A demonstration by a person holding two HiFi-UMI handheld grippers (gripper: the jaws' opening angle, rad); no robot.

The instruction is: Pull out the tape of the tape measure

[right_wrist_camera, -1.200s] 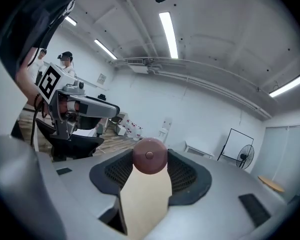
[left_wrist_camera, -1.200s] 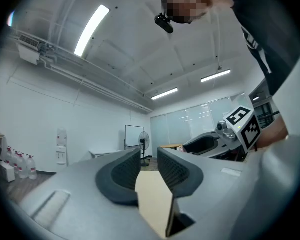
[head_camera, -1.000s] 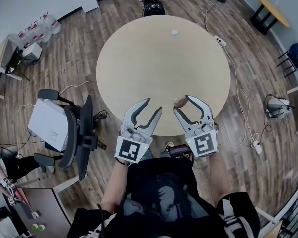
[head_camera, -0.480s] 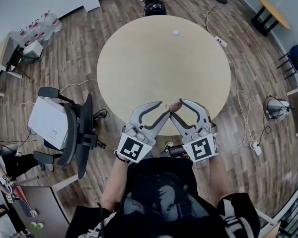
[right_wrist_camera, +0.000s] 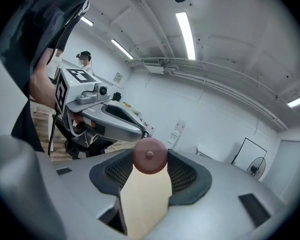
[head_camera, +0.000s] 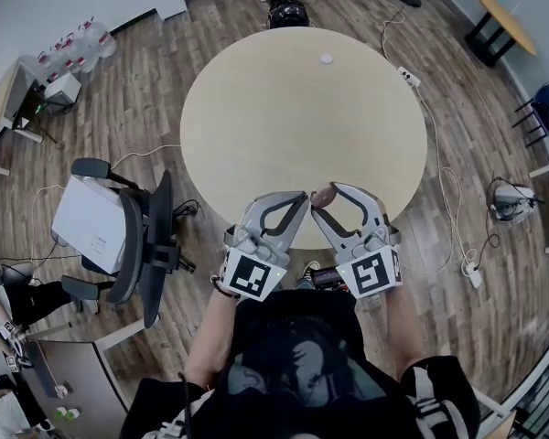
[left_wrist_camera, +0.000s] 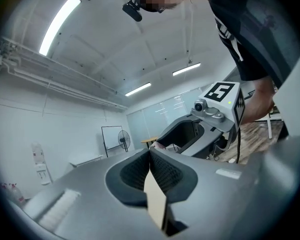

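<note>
Currently held over the near edge of round table (head_camera: 302,108): reddish round tape measure (head_camera: 322,195), clamped between pads of right gripper (right_wrist_camera: 150,163); left gripper (head_camera: 304,198) jaws just closed, pads fully together, tips just beside tape measure; anything pinched between them too small to tell.

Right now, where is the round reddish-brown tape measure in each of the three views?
Head view: round reddish-brown tape measure at centre, between the tips of the right claw.
Left gripper view: only a pinkish sliver of it, just beyond the shut left claw.
Right gripper view: centre, clamped in the right claw.
Shared landmark: the round beige table, a beige wedge below the claws in both gripper views.
</note>
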